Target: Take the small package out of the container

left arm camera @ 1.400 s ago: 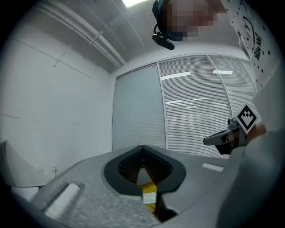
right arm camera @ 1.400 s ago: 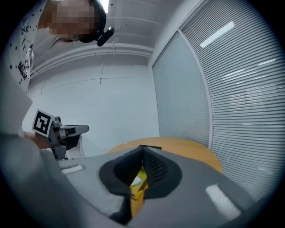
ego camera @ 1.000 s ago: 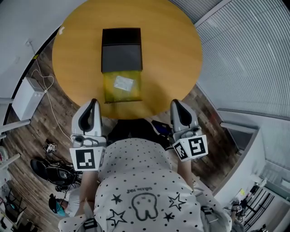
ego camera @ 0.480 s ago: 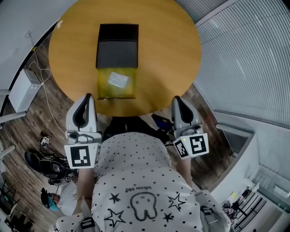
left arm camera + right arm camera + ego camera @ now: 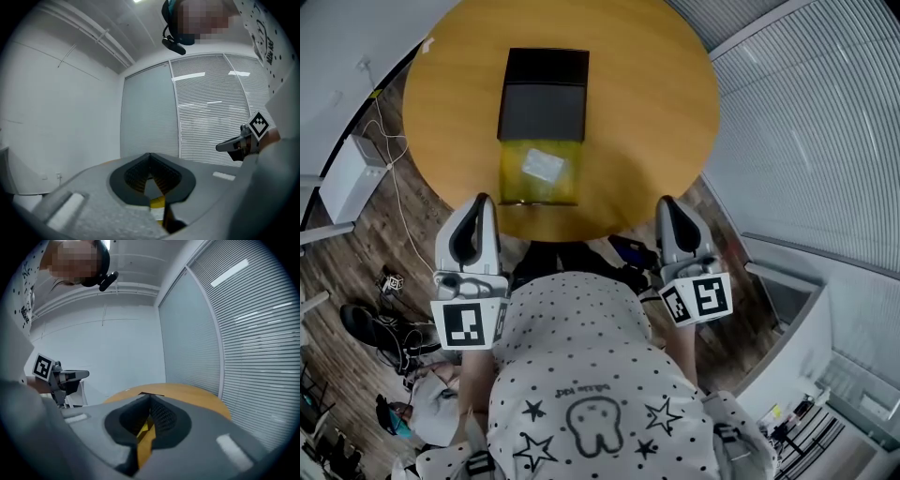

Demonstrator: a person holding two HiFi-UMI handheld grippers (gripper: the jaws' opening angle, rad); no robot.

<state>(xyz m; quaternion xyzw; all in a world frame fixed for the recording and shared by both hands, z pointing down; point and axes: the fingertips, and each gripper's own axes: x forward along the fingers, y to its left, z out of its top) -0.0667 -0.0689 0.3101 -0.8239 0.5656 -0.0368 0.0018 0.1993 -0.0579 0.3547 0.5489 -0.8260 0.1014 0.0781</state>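
Left gripper (image 5: 477,211) and right gripper (image 5: 672,211): both closed, nothing between jaws, held well apart at near edge of round wooden table (image 5: 647,103). Black rectangular box (image 5: 542,111) lies on table. Yellow translucent pouch (image 5: 514,186) touches box's near side. Small white package (image 5: 543,166) shows within pouch outline; whether inside or on top, cannot tell. Neither gripper touches pouch.

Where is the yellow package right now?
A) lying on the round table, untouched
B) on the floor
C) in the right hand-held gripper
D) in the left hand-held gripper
A: the yellow package lies on the table by the black container; left hand-held gripper and right hand-held gripper are shut and empty.
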